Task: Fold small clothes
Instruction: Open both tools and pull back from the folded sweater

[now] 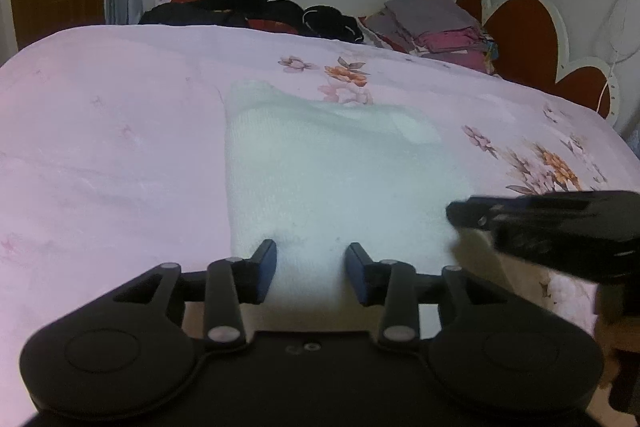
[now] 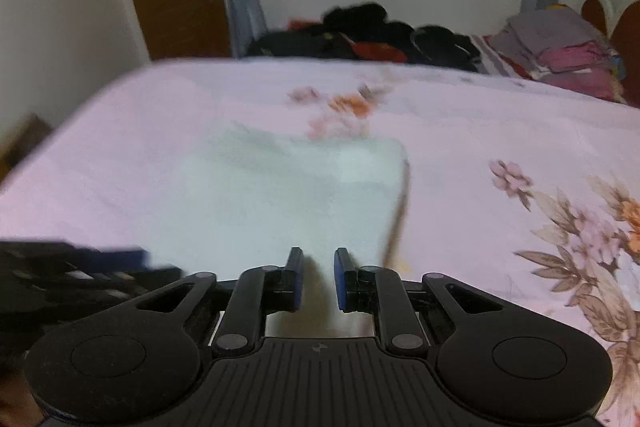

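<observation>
The white cloth [image 1: 320, 171] lies flat on the pink floral bedsheet [image 1: 112, 147]. Left wrist view: the left gripper [image 1: 311, 269] has its fingers spread wide over the cloth's near edge, holding nothing. Right wrist view: the right gripper [image 2: 318, 277] has its fingers parted more narrowly over the cloth [image 2: 288, 203]; whether they touch it I cannot tell.

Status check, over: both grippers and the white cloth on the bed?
Left gripper open, right gripper open, both at near edge of white cloth. Cloth flat on floral bedsheet, ungrasped. Nothing in the way.
</observation>
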Demonstrator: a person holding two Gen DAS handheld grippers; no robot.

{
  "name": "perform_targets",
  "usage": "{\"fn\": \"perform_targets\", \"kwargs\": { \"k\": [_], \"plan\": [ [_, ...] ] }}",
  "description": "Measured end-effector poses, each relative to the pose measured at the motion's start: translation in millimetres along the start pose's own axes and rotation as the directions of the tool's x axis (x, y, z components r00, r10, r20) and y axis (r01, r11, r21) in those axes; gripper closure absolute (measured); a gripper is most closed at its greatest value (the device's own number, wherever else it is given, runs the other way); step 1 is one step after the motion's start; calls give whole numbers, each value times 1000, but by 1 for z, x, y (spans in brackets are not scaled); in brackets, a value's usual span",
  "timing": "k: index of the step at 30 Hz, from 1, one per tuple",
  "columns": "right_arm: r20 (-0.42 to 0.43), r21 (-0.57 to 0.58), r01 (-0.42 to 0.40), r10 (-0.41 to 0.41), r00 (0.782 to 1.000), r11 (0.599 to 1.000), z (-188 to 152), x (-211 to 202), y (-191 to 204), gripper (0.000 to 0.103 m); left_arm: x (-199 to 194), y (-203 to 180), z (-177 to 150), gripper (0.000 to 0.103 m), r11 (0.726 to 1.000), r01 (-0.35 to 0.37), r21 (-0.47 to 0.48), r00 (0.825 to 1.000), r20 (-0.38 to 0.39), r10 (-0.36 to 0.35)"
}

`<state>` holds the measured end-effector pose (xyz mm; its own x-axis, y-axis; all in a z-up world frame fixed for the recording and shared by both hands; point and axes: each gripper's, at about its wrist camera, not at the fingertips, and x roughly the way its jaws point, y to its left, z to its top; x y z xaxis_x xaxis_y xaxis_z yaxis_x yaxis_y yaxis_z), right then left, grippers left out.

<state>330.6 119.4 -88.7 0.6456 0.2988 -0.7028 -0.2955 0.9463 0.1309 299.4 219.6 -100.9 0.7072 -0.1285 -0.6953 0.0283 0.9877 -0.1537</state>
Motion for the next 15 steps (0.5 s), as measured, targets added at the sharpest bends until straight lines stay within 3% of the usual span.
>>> {"fn": "perform_targets", "kwargs": {
  "k": [7,15],
  "plan": [
    [-10,7,5,-5,1000,1000,-4,9,-13,88,-6,1,-2,63,1000,-1,-20,1000,-11,0],
    [21,66,-29,28,999,997,-10,-28,-1,88,-11,-3,-4,48,1000,-8,-9,1000,-16,8]
  ]
}}
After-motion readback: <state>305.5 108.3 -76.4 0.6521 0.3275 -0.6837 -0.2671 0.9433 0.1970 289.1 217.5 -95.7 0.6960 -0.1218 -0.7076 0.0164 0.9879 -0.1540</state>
